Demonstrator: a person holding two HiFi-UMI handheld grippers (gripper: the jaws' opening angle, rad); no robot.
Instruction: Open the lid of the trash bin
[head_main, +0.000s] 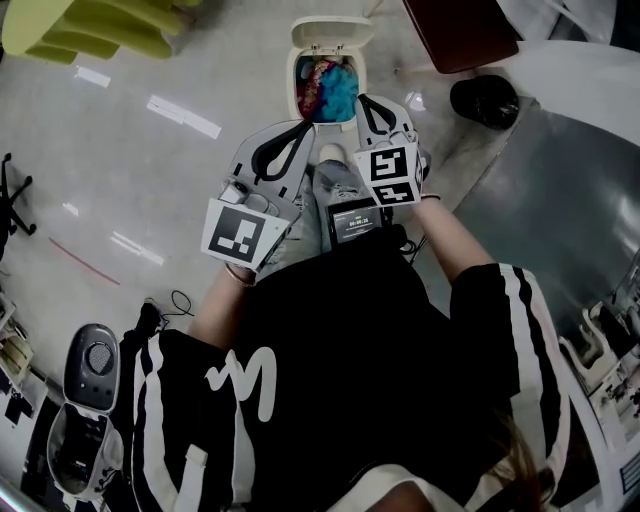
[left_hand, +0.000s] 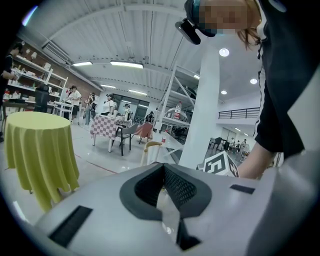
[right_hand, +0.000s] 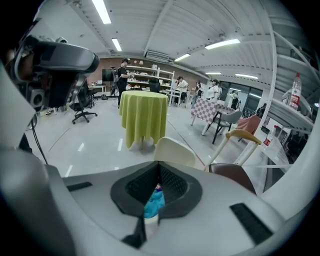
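Observation:
In the head view the white trash bin (head_main: 357, 74) stands on the floor ahead of me, its lid (head_main: 330, 32) tipped up and back. Blue and red waste (head_main: 325, 88) fills it. My left gripper (head_main: 303, 127) and right gripper (head_main: 364, 100) hover side by side just short of the bin, jaws shut and empty. A grey shoe (head_main: 338, 180) rests at the bin's foot. The right gripper view looks past its gripper (right_hand: 158, 167) at the raised lid (right_hand: 174, 150) and blue waste (right_hand: 155, 200). The left gripper (left_hand: 163, 169) points out into the hall.
A yellow-draped round table (head_main: 90, 30) stands far left, also seen as the yellow table (right_hand: 144, 117). A brown chair seat (head_main: 460, 30) and a black round object (head_main: 483, 100) lie right of the bin. A grey metal table (head_main: 560, 200) runs along the right.

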